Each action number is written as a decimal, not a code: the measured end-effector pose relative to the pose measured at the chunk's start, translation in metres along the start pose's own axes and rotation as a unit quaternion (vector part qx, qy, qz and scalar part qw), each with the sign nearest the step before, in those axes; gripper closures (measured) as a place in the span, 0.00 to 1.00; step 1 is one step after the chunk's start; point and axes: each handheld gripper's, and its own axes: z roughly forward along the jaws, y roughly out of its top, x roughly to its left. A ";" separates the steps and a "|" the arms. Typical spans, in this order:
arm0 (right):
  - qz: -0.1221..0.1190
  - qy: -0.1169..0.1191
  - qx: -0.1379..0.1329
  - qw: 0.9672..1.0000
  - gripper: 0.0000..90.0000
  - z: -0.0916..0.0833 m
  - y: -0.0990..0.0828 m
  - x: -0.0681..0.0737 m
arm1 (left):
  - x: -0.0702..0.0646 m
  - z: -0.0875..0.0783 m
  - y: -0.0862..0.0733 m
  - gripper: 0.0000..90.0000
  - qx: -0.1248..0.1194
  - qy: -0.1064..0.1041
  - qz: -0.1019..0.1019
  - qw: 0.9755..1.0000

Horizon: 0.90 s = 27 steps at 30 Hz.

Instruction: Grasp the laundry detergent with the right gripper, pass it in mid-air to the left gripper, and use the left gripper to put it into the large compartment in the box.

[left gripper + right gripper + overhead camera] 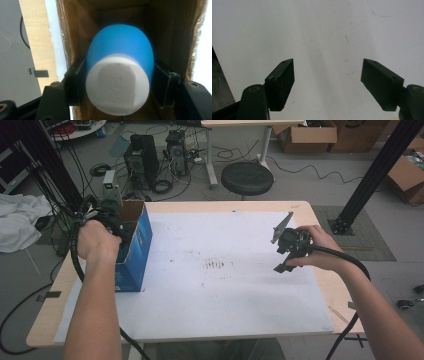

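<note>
In the left gripper view, the left gripper (120, 75) is clenching a blue bottle with a white cap (119, 75) — both pads pressing its sides — and holding it inside the open blue cardboard box (75, 32), cap toward the camera. From the high view, the left hand (97, 240) is hanging over that box (134, 255) at the left edge of the white sheet (220, 295). To place it well, the bottle should be going straight down, clear of the brown walls, and letting go only once it is resting on the bottom. Farther right, the right gripper (287, 247) is hovering released and empty — jaws apart over the bare sheet (324, 30).
</note>
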 end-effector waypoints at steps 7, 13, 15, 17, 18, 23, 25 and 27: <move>0.000 0.001 0.002 1.000 0.30 0.002 0.001 0.001 | 0.000 0.001 -0.001 0.43 -0.003 0.000 0.001 1.000; -0.002 0.003 0.001 1.000 0.30 0.003 0.002 0.002 | 0.001 0.002 -0.003 0.43 -0.007 -0.003 0.000 1.000; -0.002 0.003 0.002 1.000 0.30 0.003 0.001 0.003 | 0.001 0.002 -0.003 0.43 -0.004 -0.004 0.000 1.000; 0.001 0.003 0.002 1.000 0.30 0.003 0.001 0.003 | 0.000 0.002 -0.003 0.42 -0.004 -0.004 0.000 1.000; -0.001 0.003 0.002 1.000 0.30 0.003 0.001 0.002 | 0.000 0.002 -0.003 0.42 -0.003 -0.004 0.000 1.000; 0.000 0.003 0.002 1.000 0.30 0.003 0.000 0.002 | -0.001 0.002 -0.002 0.42 -0.003 -0.004 0.001 1.000; 0.000 0.005 0.001 1.000 0.30 0.003 0.000 0.002 | 0.000 0.002 -0.002 0.42 -0.003 -0.007 0.003 1.000; 0.000 0.003 0.003 1.000 0.30 0.003 -0.001 0.002 | 0.000 0.002 -0.003 0.42 -0.003 -0.008 0.003 1.000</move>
